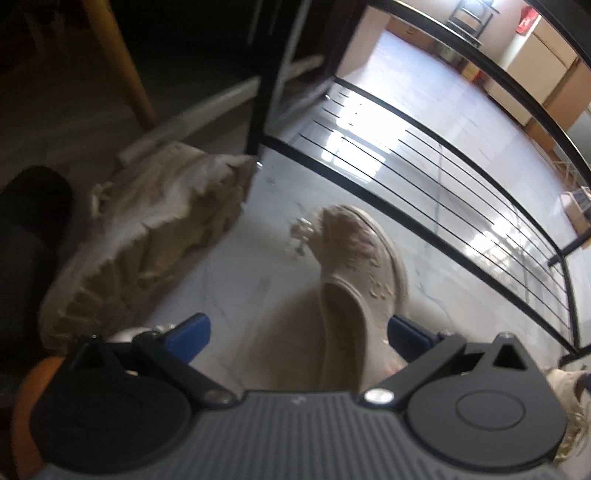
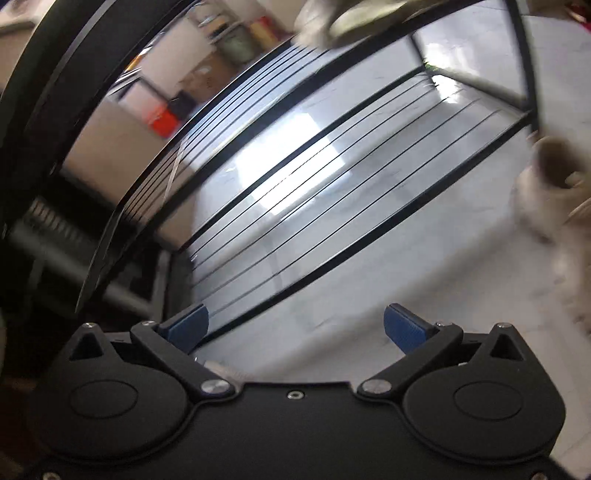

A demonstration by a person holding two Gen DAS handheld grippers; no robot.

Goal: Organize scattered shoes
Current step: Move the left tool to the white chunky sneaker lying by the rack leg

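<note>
My left gripper [image 1: 299, 334] is open above the pale floor, with a beige slip-on shoe [image 1: 354, 277] lying between its blue pads [image 1: 192, 332], toe pointing away; the left pad stands clear of it. A tan chunky-soled shoe [image 1: 147, 229] lies on its side to the left, against the foot of the black wire shoe rack [image 1: 424, 177]. My right gripper [image 2: 295, 325] is open and holds nothing, facing the rack's low wire shelf [image 2: 295, 184]. A pale shoe [image 2: 351, 14] rests on the shelf above, and a blurred beige shoe [image 2: 554, 177] sits on the floor at right.
A wooden leg [image 1: 122, 62] stands at the back left, with dark shapes [image 1: 33, 206] at the left edge. A white laced shoe [image 1: 569, 387] shows at the lower right. Boxes and a red item [image 2: 162, 122] lie beyond the rack.
</note>
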